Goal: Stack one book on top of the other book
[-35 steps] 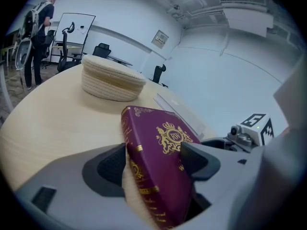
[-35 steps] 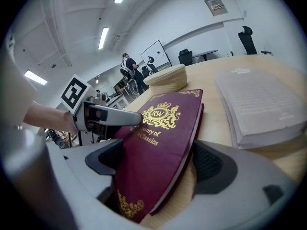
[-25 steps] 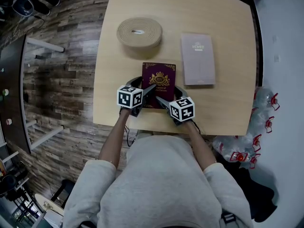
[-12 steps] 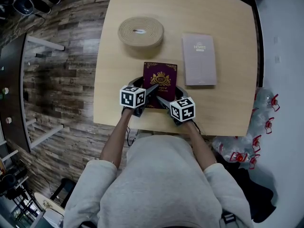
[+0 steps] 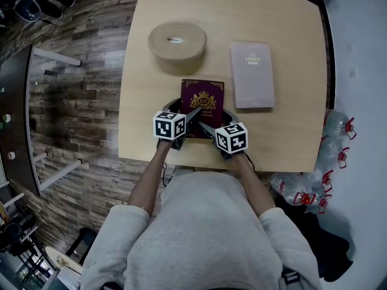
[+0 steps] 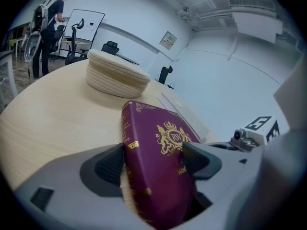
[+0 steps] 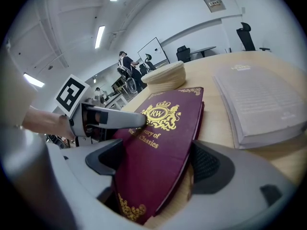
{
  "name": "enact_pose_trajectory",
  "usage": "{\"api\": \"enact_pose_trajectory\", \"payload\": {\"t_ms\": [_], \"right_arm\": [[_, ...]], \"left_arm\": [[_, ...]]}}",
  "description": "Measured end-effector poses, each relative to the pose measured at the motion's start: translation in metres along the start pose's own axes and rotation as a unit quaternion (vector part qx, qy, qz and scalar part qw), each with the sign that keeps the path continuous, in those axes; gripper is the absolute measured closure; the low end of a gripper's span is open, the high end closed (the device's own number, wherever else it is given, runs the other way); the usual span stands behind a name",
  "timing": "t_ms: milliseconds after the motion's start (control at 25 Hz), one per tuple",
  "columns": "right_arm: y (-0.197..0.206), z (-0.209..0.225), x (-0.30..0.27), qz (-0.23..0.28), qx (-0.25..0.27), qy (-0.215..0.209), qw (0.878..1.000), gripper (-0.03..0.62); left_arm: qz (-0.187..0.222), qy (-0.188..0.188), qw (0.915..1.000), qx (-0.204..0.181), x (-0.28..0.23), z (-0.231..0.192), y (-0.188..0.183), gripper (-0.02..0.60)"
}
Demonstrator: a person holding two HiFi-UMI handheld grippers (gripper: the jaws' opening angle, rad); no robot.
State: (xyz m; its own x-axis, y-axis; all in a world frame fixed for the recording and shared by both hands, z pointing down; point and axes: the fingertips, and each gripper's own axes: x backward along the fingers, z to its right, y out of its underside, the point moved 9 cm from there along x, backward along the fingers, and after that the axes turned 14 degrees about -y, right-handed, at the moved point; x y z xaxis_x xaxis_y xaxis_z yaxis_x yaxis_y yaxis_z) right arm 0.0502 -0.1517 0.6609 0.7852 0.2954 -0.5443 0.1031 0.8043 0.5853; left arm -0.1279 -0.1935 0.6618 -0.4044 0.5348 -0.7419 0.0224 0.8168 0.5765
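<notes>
change: next to nothing since a second ago; both grippers and both books sit where they were
head view, books: maroon book (image 5: 202,104) flat on the table (image 5: 278,144) near the front edge; grey book (image 5: 252,74) lies just beside it on the right, set further back, apart from it
head view, grippers: left gripper (image 5: 188,117) and right gripper (image 5: 208,128) meet at the maroon book's near edge, one at each corner
head view, other: woven coil (image 5: 178,41) behind the books (no part in the task)
left gripper view: jaws closed onto the maroon book's near left corner, one pad at the spine side, the other on the cover
right gripper view: jaws set wide but clamped on the near right corner, cover to underside; left gripper's finger rests on the cover
step: grip seems taken, lift not yet begun
next move: likely raise both hands together, carry right and back, lower squarely onto the grey book, keeping it level
hard to make out: right gripper's upper pad is behind the cover; whether the book's near edge is off the table cannot be told
</notes>
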Motion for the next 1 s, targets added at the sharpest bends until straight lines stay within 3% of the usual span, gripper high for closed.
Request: {"api": "enact_pose_trajectory", "payload": {"t_ms": [480, 1000], "right_arm": [[-0.006, -0.002, 0.007, 0.009, -0.020, 0.015, 1.000, 0.206], [-0.022, -0.005, 0.025, 0.045, 0.018, 0.045, 0.998, 0.256]], "left_arm": [[0.021, -0.017, 0.9996, -0.004, 0.008, 0.007, -0.003, 0.204], [0.077, -0.029, 0.9963, -0.024, 0.024, 0.024, -0.017, 0.206]]}}
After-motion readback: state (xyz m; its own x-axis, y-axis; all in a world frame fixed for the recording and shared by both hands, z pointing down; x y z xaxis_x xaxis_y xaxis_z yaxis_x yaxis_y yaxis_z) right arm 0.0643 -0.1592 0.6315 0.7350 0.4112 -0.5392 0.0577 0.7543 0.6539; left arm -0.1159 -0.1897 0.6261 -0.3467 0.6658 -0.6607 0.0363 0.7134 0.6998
